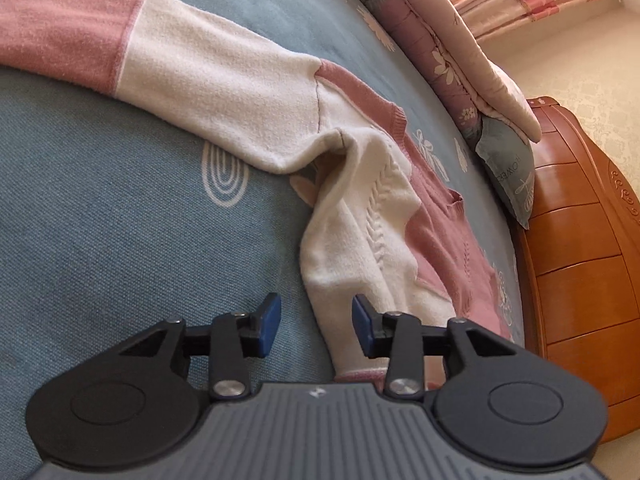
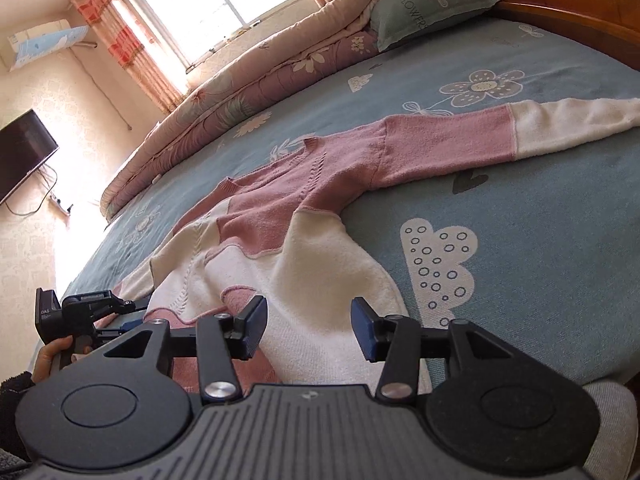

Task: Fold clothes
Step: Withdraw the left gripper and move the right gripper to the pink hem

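Note:
A pink and white knit sweater lies flat on the blue bed sheet. In the left wrist view one sleeve stretches to the upper left, with a bunched fold at the armpit. My left gripper is open, just above the sweater's white lower edge, with its blue pads clear of the cloth. In the right wrist view the sweater spreads ahead and its other sleeve reaches right. My right gripper is open over the white lower body and grips nothing. The left gripper shows at the left, held by a hand.
A folded floral quilt and a teal pillow lie along the bed's far side. A wooden headboard bounds the bed. A window, curtains, an air conditioner and a wall television are beyond.

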Motion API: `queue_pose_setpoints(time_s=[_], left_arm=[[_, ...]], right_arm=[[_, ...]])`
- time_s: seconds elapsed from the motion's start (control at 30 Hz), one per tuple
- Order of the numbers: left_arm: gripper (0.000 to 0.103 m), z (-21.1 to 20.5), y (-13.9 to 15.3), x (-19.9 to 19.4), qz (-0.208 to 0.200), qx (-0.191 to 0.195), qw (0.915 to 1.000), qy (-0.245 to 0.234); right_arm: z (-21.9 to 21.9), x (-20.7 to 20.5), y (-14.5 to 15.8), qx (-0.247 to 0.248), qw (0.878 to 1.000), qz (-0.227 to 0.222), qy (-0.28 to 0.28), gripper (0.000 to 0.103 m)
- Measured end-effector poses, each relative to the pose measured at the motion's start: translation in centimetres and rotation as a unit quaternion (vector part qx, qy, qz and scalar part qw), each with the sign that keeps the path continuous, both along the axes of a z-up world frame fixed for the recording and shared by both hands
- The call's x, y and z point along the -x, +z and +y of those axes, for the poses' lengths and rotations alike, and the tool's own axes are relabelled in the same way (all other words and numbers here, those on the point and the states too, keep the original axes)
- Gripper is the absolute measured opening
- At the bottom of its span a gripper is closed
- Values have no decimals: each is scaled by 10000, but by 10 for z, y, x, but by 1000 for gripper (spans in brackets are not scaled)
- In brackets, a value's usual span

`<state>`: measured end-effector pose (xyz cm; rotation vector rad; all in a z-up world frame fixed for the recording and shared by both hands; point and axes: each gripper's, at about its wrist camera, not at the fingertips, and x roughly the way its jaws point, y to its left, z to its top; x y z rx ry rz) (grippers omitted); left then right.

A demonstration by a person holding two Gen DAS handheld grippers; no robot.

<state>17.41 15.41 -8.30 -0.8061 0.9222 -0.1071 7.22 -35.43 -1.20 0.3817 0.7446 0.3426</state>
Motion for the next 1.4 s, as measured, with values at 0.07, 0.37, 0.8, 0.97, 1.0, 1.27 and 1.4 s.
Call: queue_pose_setpoints(time_s=[0.07,0.37,0.8,0.97,1.0,1.27,1.4], left_arm=[[49,-10,13,8,-19,-595,9981,-125],[75,-25,58,51,-384,-1871,9812,-291],[77,-17,56,70,-377,-1673,9843,-412],[77,-44,76,55,-470,-2167,9668,-1271],[78,-50,82,54,-519,-2313,9614,-1400],[83,-88,99,81,-613,-3165,9100,-2606],[83,-123,75,108,-769,-3922,8544,-3320]], right_arm=[[30,-10,5,493,9976,-97,479,69],[211,-8,3,3050,9002,-1364,2795,96],[266,35,-43,4817,7220,-1731,4655,103],[264,38,-44,5060,7190,-2304,4170,103],[263,36,-39,4982,7302,-2410,4006,103],[242,4,-22,4120,8342,-1921,3123,103],[227,-9,-11,3339,8883,-1461,2795,103]])
